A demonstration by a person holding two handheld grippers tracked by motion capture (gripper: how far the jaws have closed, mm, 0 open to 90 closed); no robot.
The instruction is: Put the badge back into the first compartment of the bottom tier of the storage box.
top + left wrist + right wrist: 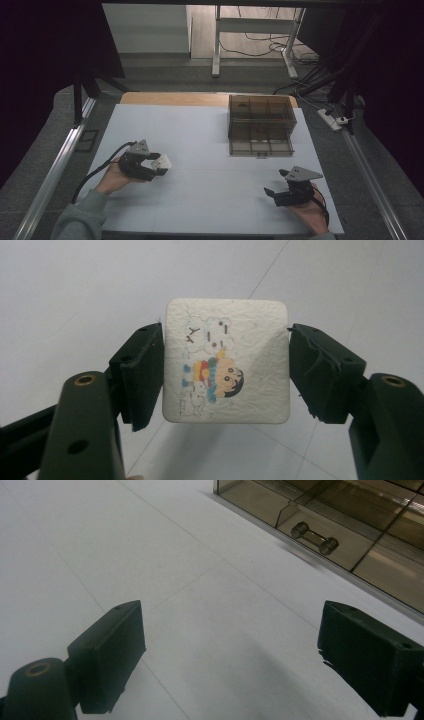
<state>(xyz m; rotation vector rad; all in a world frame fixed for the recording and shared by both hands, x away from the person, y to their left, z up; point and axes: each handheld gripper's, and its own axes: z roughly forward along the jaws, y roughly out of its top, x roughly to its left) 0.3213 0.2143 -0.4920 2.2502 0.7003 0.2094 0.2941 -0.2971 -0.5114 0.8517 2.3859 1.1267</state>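
Left gripper view: fingers (145,375) clamp white tile (227,360); right gripper (232,662) wide apart, empty.

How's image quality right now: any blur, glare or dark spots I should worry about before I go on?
High view: dim and soft, black at both sides; the left gripper and right gripper are legible but lack detail. Left gripper view: sharp and evenly lit, the cartoon tile print clear. Right gripper view: clear, faint shadow under the fingers, mild reflections on the smoked plastic drawer box.
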